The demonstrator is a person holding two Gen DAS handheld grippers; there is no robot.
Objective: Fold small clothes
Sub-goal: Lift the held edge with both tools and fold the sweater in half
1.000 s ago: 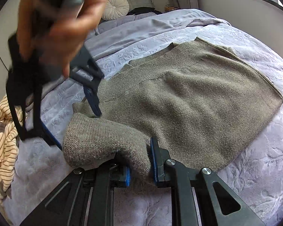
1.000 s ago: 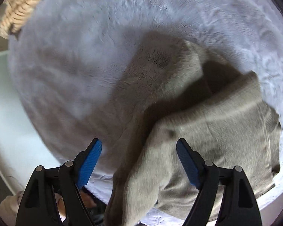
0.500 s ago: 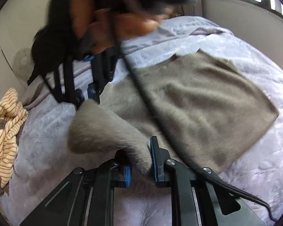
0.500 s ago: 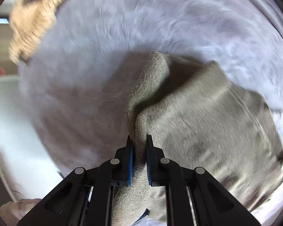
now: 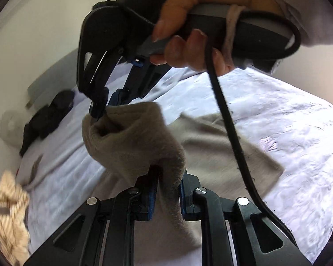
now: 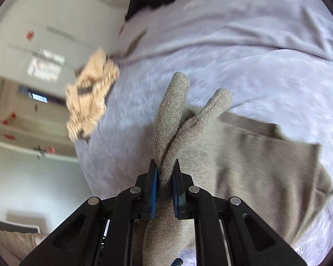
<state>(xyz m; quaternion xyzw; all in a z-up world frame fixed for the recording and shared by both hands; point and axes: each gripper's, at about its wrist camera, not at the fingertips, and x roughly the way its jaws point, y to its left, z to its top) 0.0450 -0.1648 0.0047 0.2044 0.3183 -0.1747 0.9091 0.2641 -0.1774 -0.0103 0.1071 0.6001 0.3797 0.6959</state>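
Observation:
A grey-brown knit sweater [image 5: 211, 141] lies on the lilac bedspread [image 5: 288, 119], its near edge raised off the bed. My left gripper [image 5: 166, 190] is shut on a bunch of that edge at the bottom of the left wrist view. My right gripper [image 5: 101, 110], held by a hand [image 5: 188, 22], pinches the same lifted fold further up. In the right wrist view my right gripper [image 6: 165, 179] is shut on the sweater [image 6: 266, 159], and two rounded folds of knit stick up past the blue pads [image 6: 154, 184].
A cream striped garment [image 6: 91, 97] lies crumpled at the bed's left edge, also seen as a striped heap [image 5: 8, 212]. A dark garment [image 5: 48, 119] sits near the headboard wall. A black cable [image 5: 230, 133] hangs from the right gripper across the sweater.
The right gripper closed on the sweater's edge and rose. Both grippers lifted the near part of the sweater off the bed. Both views now sit higher and more tilted.

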